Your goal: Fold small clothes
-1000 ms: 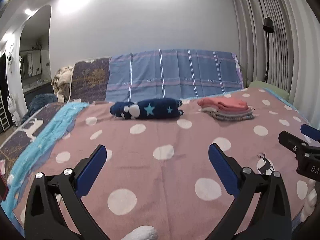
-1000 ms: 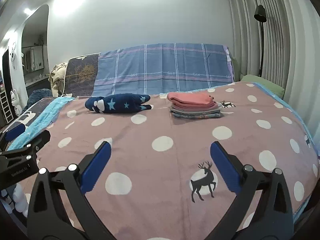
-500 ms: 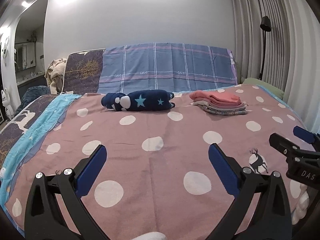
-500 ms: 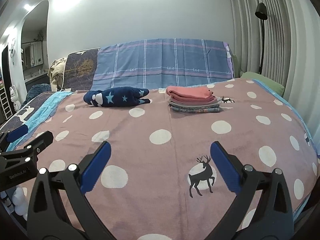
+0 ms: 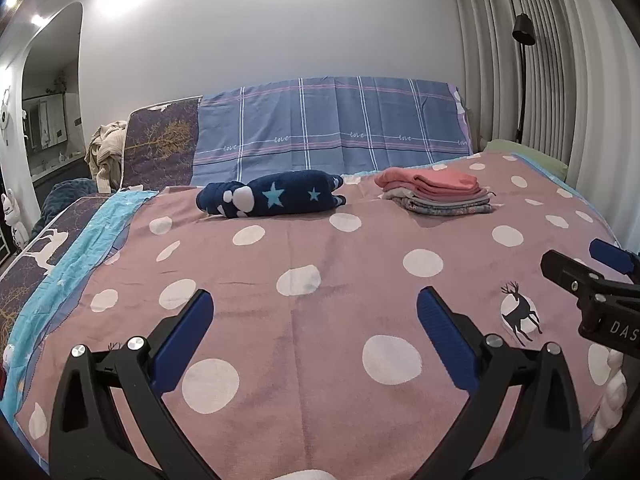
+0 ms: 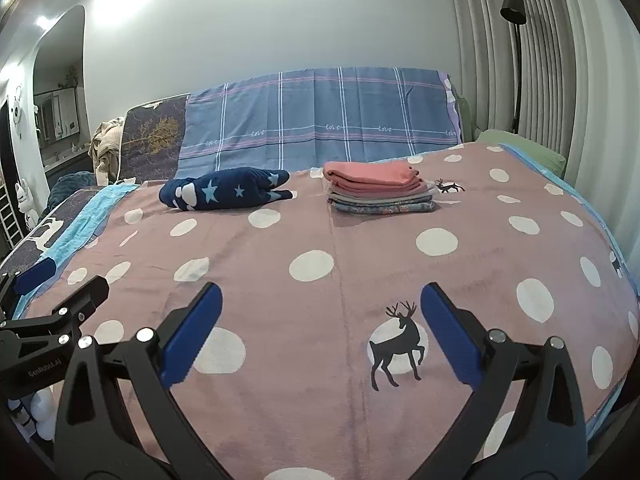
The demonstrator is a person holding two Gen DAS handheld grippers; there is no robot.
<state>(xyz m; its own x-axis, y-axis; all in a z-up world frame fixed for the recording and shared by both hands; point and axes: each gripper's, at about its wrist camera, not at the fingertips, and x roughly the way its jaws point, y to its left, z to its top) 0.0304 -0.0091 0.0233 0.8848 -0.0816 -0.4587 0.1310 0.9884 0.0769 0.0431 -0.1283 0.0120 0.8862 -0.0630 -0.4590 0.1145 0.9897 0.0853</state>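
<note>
1. Both cameras sit a little nearer the bedspread (image 5: pixel 304 248) than half a second ago; the folded stack and the navy bundle lie where they lay, and neither gripper has altered its spread.
2. Left gripper (image 5: pixel 314 334), lower centre of the left wrist view: jaws wide apart, nothing between them, held above bare pink cloth with white dots.
3. Right gripper (image 6: pixel 320 328), lower centre of the right wrist view: jaws likewise wide apart and empty, with a printed deer (image 6: pixel 396 344) beneath the gap.
4. Folded stack of small clothes (image 6: pixel 380 188), upper centre of the right wrist view: several pieces laid flat, a coral one on top, resting on the bedspread near the plaid pillow cover (image 6: pixel 320 116).
5. Navy star-patterned bundle (image 5: pixel 272 198), upper centre-left of the left wrist view: rolled or bunched, apart from the stack; whether it is a garment awaiting folding cannot be told.
6. Progress, as a judgement: the stack suggests most folding is done. No loose garment lies near either gripper, so what remains is at most the navy bundle, or a piece outside both views.
</note>
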